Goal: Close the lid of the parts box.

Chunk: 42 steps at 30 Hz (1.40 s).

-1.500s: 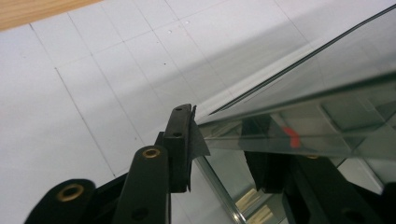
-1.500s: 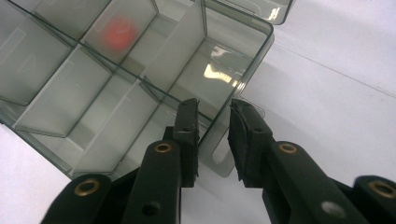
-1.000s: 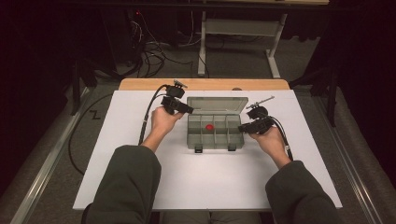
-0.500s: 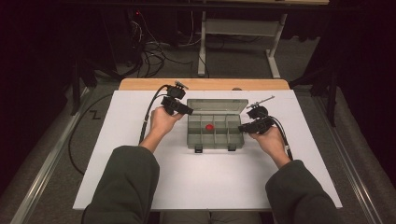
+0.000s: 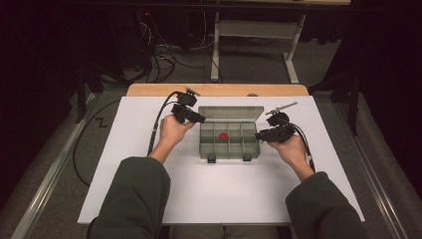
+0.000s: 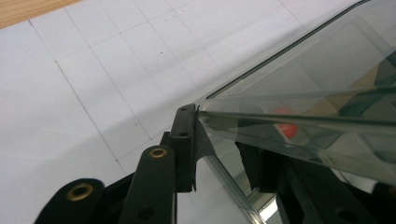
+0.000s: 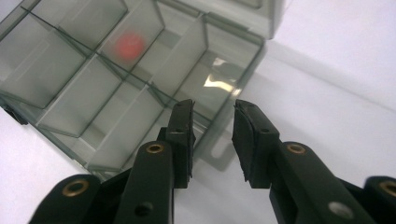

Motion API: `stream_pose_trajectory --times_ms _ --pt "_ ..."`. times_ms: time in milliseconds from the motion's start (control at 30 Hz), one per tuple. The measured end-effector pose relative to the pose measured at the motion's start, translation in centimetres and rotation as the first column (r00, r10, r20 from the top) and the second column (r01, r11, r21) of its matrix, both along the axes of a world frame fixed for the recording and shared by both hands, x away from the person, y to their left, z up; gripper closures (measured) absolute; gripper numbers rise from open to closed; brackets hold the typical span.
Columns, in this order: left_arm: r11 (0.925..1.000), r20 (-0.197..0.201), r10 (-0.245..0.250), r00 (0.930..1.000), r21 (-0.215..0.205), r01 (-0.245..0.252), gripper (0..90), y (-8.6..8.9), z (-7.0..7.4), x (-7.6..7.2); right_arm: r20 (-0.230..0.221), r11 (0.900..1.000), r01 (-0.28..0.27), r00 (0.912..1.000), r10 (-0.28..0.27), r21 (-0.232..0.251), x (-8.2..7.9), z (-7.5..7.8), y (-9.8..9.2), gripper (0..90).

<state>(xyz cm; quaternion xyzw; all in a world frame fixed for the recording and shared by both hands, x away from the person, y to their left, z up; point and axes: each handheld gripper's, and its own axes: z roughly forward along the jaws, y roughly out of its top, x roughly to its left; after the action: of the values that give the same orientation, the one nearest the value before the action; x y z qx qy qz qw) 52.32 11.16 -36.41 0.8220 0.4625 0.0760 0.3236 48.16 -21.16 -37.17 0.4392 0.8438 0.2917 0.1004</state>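
Left fingers: in the left gripper view the two black fingers (image 6: 183,140) stand either side of the clear lid's (image 6: 327,93) corner edge, closed onto it.
Right fingers: in the right gripper view the black fingers (image 7: 183,135) are parted, straddling the box's side wall, gap visible, nothing clamped.
High view, box: a grey clear compartment box (image 5: 229,142) sits mid-table on the white table top (image 5: 224,194), lid raised and leaning toward the far side.
High view, red piece: a small red round object (image 5: 223,135) lies in a middle compartment of the far row.
High view, left gripper (image 5: 191,115): at the box's far left corner, held by the left hand (image 5: 171,130), cable trailing left.
High view, right gripper (image 5: 266,134): at the box's right wall, held by the right hand (image 5: 291,149).
Left gripper view: the red piece shows blurred through the lid.
Right gripper view: the red piece sits blurred in a far compartment; other visible compartments look empty.
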Motion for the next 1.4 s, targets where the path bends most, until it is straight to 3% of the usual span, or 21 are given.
stream_pose_trajectory --times_ms 167,300,733,1200,1400 --pt "0.9997 0.002 -0.012 0.9999 0.019 0.012 66.2 -0.1 -0.1 -0.3 0.033 0.999 0.019 0.9993 -0.02 0.031 0.1 1.4 -1.3 84.3" --pt "0.9996 -0.001 -0.02 0.9998 0.022 0.02 66.0 -0.1 -0.1 -0.2 0.075 0.999 0.022 0.9969 -0.025 0.042 0.3 2.5 -1.4 89.5" --pt "0.999 -0.012 -0.036 0.9993 0.027 0.036 64.2 0.0 -0.3 -0.3 0.102 0.999 0.034 0.9942 -0.034 0.002 0.9 3.3 -0.5 90.0" --pt "0.9986 -0.03 -0.047 0.9984 0.021 0.048 59.9 0.3 -0.6 -0.7 0.114 1.0 0.028 0.9931 -0.029 0.008 0.7 3.6 -0.2 90.0" --pt "0.9992 -0.039 -0.037 0.9986 0.015 0.037 58.0 1.3 -0.5 -1.1 0.111 1.0 0.025 0.9935 -0.025 0.003 0.6 3.5 -0.2 90.0"
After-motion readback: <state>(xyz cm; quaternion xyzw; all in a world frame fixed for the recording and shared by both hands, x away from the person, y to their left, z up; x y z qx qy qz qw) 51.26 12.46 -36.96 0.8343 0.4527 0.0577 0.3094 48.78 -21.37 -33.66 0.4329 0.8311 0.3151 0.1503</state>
